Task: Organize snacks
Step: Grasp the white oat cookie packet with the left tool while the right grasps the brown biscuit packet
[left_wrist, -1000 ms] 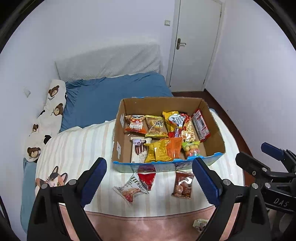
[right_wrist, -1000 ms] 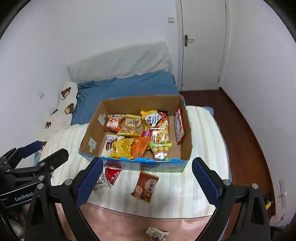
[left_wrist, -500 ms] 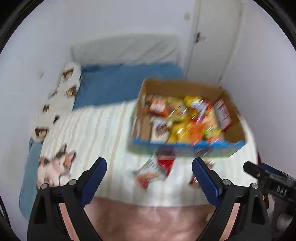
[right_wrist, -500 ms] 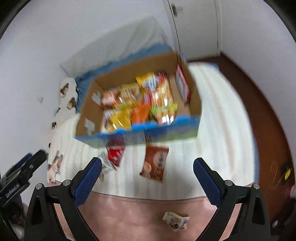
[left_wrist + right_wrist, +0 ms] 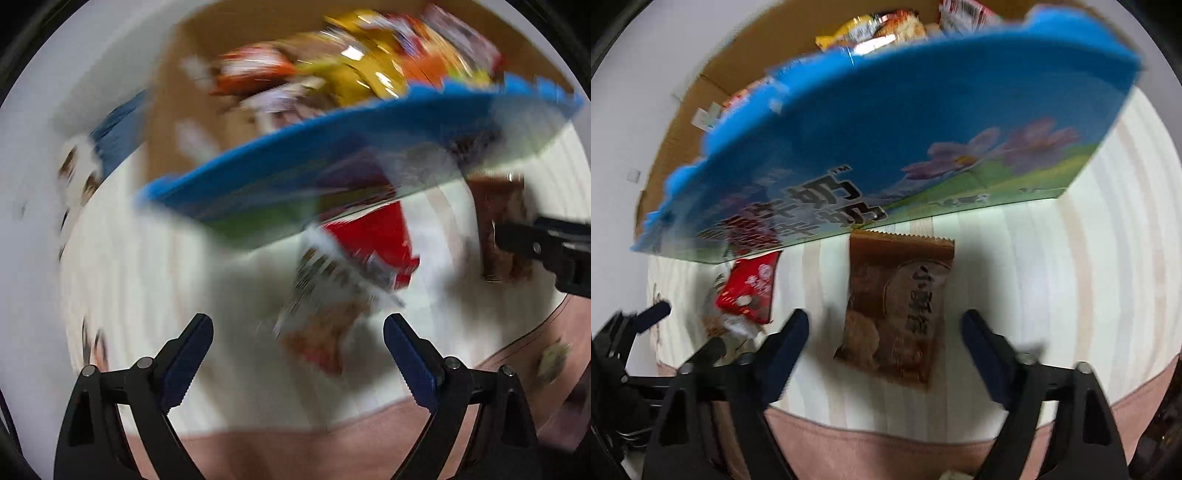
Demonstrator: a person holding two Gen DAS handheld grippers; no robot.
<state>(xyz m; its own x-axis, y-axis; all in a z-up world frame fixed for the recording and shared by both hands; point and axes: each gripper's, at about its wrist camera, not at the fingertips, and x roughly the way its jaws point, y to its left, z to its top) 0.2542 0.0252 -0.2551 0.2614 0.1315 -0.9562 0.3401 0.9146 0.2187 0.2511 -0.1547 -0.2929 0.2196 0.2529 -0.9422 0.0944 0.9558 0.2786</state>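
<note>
A cardboard box (image 5: 886, 122) with a blue printed front holds several snack packets and stands on the striped bed cover; it also shows in the left wrist view (image 5: 332, 155). In front of it lie a brown packet (image 5: 897, 310), a red packet (image 5: 750, 288) and a pale clear packet (image 5: 325, 306). My right gripper (image 5: 882, 336) is open, low over the brown packet, one finger each side. My left gripper (image 5: 295, 347) is open, just short of the pale packet, with the red packet (image 5: 373, 240) beyond. The left view is blurred.
The striped cover (image 5: 1052, 277) ends at a pink edge (image 5: 886, 454) near me. A small packet (image 5: 554, 358) lies on the pink part at the right. The right gripper's fingers (image 5: 535, 240) show in the left view over the brown packet (image 5: 502, 221).
Both grippers have dropped fast from high above the bed to just over the loose packets in front of the box. Both stay open.
</note>
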